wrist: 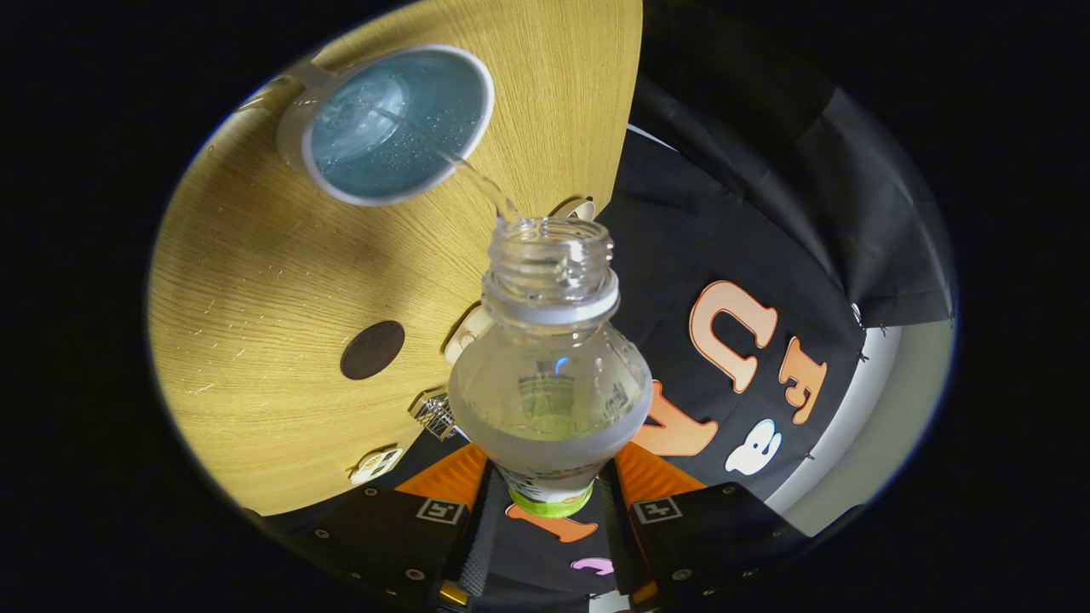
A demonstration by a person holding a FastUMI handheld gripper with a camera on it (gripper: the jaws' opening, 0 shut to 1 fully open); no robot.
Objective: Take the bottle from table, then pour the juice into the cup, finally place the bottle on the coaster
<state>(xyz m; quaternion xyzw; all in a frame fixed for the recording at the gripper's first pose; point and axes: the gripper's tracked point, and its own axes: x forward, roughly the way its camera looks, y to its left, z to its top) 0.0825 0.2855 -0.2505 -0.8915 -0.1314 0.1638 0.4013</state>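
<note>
Gripper view: the gripper (549, 511) is clamped on a clear, uncapped bottle (549, 383), one finger pressing each side of its base. Tilted, the bottle sends a thin stream of clear liquid (477, 174) from its mouth into a white-rimmed cup (385, 123) on the wooden tabletop (255, 281). A dark round coaster (372, 350) lies on the tabletop near its edge, well apart from the cup.
</note>
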